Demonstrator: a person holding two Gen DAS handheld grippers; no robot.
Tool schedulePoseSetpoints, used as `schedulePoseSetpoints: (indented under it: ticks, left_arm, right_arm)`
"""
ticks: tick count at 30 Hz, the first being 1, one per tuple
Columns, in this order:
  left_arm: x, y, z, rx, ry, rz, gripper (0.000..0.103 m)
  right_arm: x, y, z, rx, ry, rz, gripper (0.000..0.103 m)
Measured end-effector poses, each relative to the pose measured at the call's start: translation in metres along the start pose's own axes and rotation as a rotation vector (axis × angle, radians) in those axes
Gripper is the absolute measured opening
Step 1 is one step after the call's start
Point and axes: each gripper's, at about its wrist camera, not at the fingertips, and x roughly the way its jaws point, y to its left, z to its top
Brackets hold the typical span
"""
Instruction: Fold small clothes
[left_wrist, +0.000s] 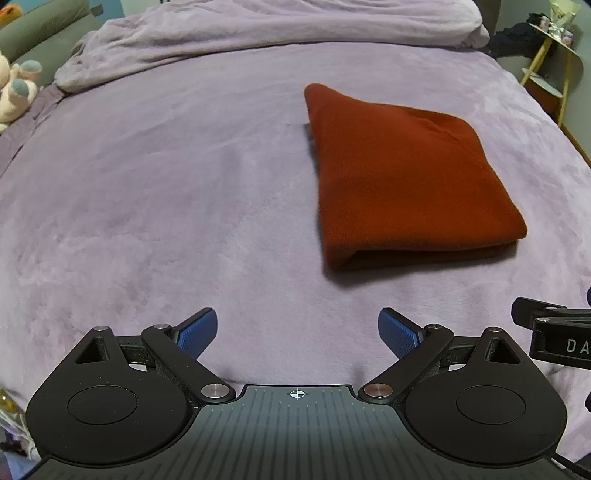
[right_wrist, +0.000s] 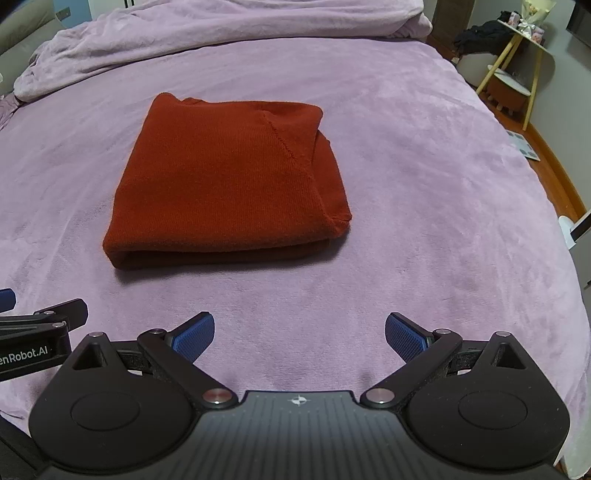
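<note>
A rust-red knit garment (left_wrist: 402, 177) lies folded into a compact rectangle on the purple bedspread (left_wrist: 166, 192). It also shows in the right wrist view (right_wrist: 225, 184), with a seam across its top layer. My left gripper (left_wrist: 297, 334) is open and empty, hovering over the bedspread near and to the left of the garment. My right gripper (right_wrist: 299, 338) is open and empty, near and slightly right of the garment. Each gripper's body shows at the edge of the other's view.
A bunched purple blanket (right_wrist: 221, 29) lies across the far end of the bed. A stuffed toy (left_wrist: 14, 88) sits at the far left. A yellow-legged side table (right_wrist: 517, 70) stands off the bed's far right, above the wooden floor.
</note>
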Motion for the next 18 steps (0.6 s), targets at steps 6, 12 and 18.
schedulePoseSetpoints:
  ticks: [6,12,18]
  left_arm:
    - [-0.0005,0.0013,-0.0007,-0.002,0.000,-0.010,0.097]
    - [0.0012,0.0048,0.0003,-0.008,0.004,-0.027,0.097]
    - [0.0004,0.0040,-0.0006,-0.003,-0.001,-0.027,0.098]
  right_arm:
    - [-0.0005,0.0004,0.0001,0.003,-0.006,-0.003,0.099]
    - [-0.0010,-0.0003,-0.0001,0.010,-0.009,-0.003,0.099]
    - [-0.0014,-0.0001,-0.0004,0.010,-0.010,-0.004,0.099]
